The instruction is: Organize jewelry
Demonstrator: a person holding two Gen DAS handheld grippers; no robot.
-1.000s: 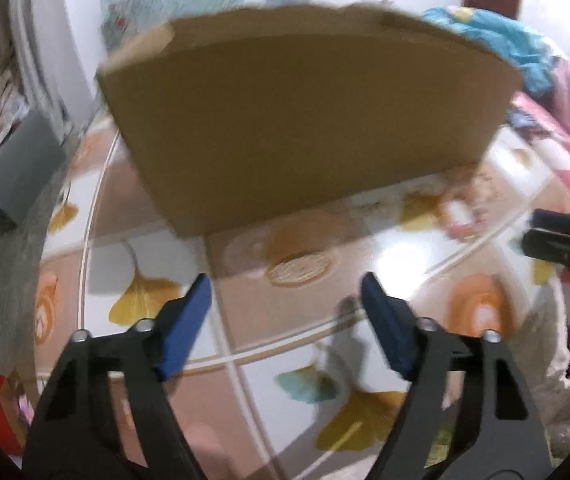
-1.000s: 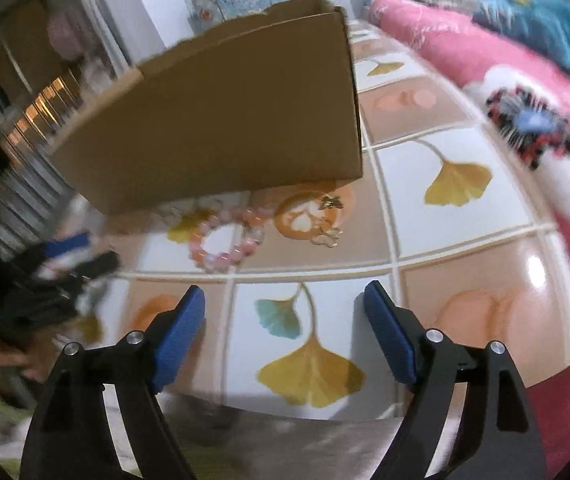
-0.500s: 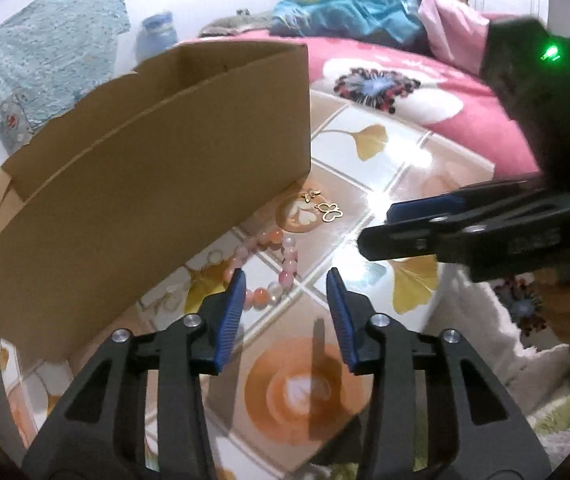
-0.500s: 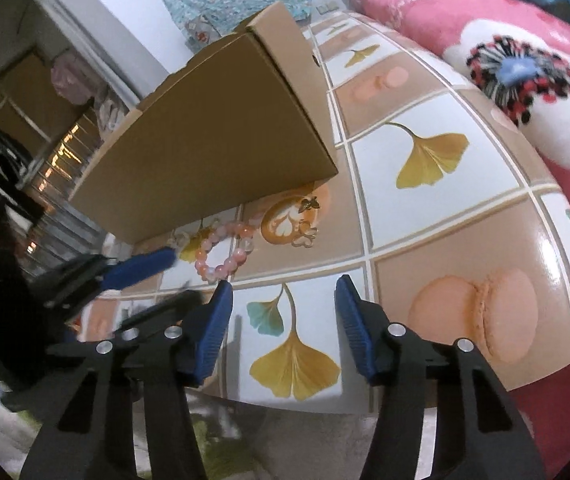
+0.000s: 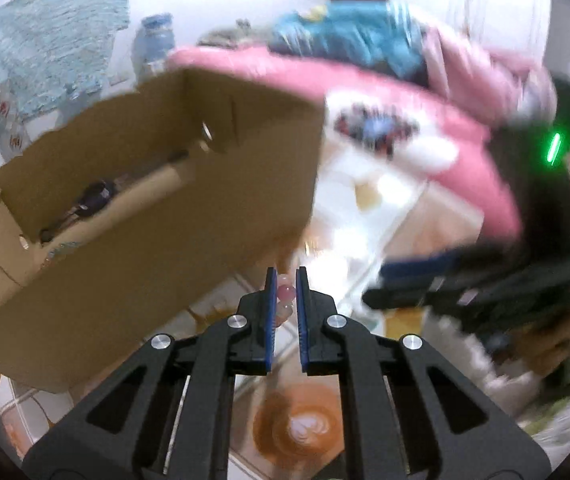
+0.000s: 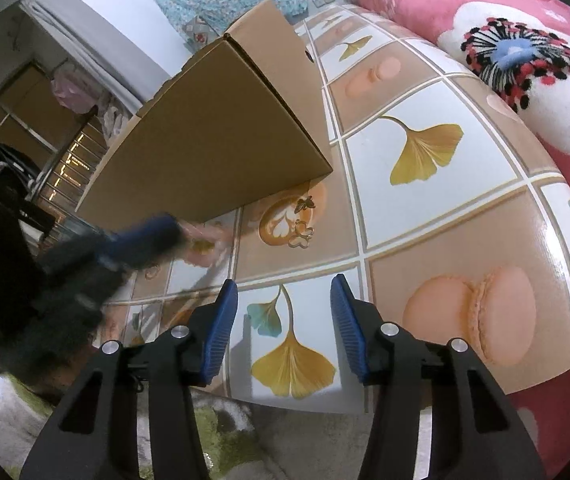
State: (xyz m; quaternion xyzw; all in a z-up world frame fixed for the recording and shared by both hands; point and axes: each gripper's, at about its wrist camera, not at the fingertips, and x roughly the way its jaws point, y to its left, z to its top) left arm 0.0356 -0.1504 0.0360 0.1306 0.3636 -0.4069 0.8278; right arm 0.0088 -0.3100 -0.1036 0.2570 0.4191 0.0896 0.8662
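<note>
My left gripper (image 5: 285, 276) is closing, its blue pads pressing on a pink bead bracelet (image 5: 286, 293) held just off the table, beside the open cardboard box (image 5: 157, 216). In the right wrist view the left gripper (image 6: 153, 236) is a dark blur at the box's (image 6: 213, 136) lower corner, with a pink smear of bracelet (image 6: 205, 236) at its tip. Two gold butterfly pieces (image 6: 305, 204) (image 6: 302, 236) lie on the table by the box's near corner. My right gripper (image 6: 284, 282) hovers over a ginkgo-leaf tile, jaws closing slightly with nothing between them.
The table (image 6: 445, 224) has a glossy cloth of ginkgo and macaron tiles. A pink flowered blanket (image 6: 525, 60) borders its right side. A shaggy green-white rug (image 6: 225, 432) lies at the near edge. Dark items (image 5: 93, 196) lie inside the box.
My left gripper narrowed onto the bracelet and rose, so its view now looks into the box's open top. My right gripper's jaws narrowed a little; it hardly shifted.
</note>
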